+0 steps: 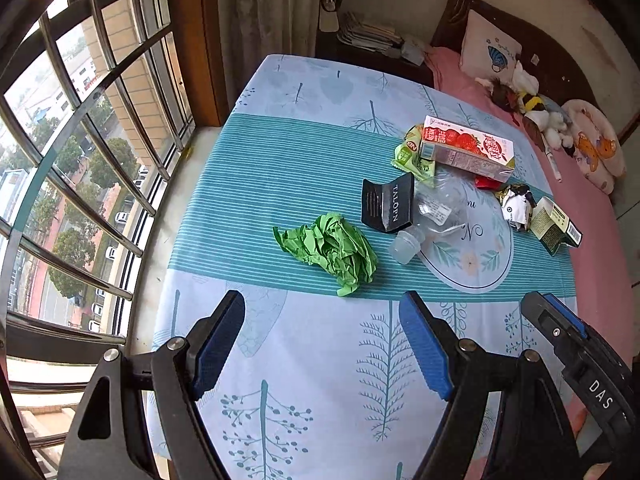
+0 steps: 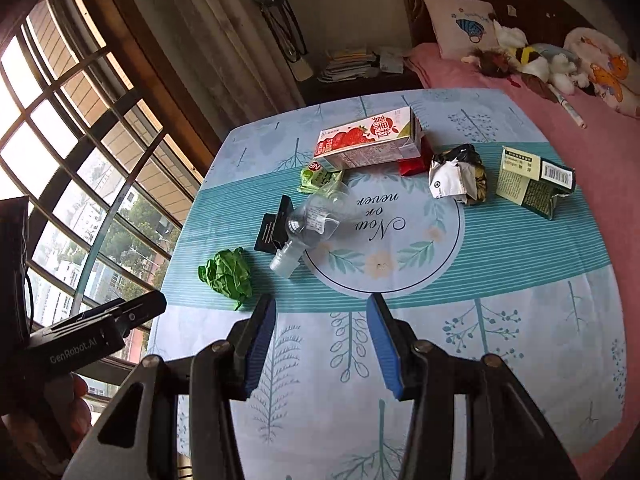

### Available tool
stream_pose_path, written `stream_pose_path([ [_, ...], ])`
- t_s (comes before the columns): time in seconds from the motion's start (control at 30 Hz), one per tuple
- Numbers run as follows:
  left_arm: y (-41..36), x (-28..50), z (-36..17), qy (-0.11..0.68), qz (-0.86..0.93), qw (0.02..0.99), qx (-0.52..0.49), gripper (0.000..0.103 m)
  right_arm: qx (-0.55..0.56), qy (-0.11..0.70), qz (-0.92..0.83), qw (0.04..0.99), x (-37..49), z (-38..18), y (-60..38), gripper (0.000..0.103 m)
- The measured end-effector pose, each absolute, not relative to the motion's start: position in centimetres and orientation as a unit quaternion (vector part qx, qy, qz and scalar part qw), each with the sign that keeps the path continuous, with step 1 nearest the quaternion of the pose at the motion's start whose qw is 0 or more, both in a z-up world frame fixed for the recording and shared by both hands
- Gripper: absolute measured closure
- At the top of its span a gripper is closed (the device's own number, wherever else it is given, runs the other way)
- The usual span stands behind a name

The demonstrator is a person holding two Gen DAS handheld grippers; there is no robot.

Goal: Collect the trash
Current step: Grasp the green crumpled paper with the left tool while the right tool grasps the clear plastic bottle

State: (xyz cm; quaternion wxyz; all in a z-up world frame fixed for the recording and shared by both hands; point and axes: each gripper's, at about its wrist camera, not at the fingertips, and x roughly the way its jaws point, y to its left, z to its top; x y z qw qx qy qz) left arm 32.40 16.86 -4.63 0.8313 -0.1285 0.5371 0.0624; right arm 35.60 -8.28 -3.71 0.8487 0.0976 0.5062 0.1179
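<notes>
Hovering above the tablecloth, both the left hand-held gripper and right hand-held gripper gape empty.

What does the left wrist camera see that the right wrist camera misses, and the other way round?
Only the left wrist view shows the left gripper from behind, jaws open and empty. Only the right wrist view shows the right gripper that way, also open and empty, plus a hand at lower left. Both share the table's trash: green crumpled paper, clear plastic bottle, strawberry carton.
</notes>
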Motion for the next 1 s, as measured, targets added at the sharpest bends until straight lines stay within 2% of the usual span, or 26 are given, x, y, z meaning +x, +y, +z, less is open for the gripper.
stream_pose_path([
  [0.23,18.1,38.8,-10.6,0.59,0.036,0.792,-0.15,0.025,0.202,0.545,0.082,0.81,41.8,-9.5,-8.0,0.056],
  [0.53,18.1,42.7,-13.5,0.619,-0.002,0.77,-0.157,0.026,0.278,0.554,0.068,0.782,45.9,-12.1,-6.9,0.055],
  [0.6,17.8,43.2,-14.0,0.624,-0.004,0.767,-0.15,0.036,0.282,0.558,0.068,0.777,46.4,-12.7,-6.5,0.055],
  [0.63,17.8,43.4,-14.2,0.626,-0.004,0.767,-0.141,0.045,0.284,0.558,0.071,0.776,46.7,-13.0,-6.3,0.055],
  [0.7,17.6,43.6,-14.2,0.622,-0.012,0.773,-0.123,0.05,0.283,0.556,0.075,0.778,47.0,-13.1,-6.0,0.056],
  [0.73,17.5,43.7,-14.1,0.617,-0.018,0.778,-0.117,0.056,0.28,0.551,0.078,0.782,47.0,-13.0,-5.8,0.06],
  [0.8,17.1,43.7,-13.8,0.608,-0.025,0.788,-0.098,0.06,0.26,0.546,0.074,0.793,46.8,-12.7,-5.6,0.063],
  [0.83,16.9,43.7,-13.6,0.601,-0.029,0.794,-0.09,0.067,0.251,0.544,0.074,0.797,46.7,-12.6,-5.5,0.066],
  [0.87,16.6,43.8,-13.4,0.594,-0.032,0.8,-0.082,0.069,0.246,0.543,0.073,0.8,46.6,-12.5,-5.6,0.07],
  [1.0,15.9,43.2,-12.8,0.573,-0.027,0.817,-0.055,0.071,0.237,0.531,0.066,0.811,45.5,-11.6,-6.4,0.073],
])
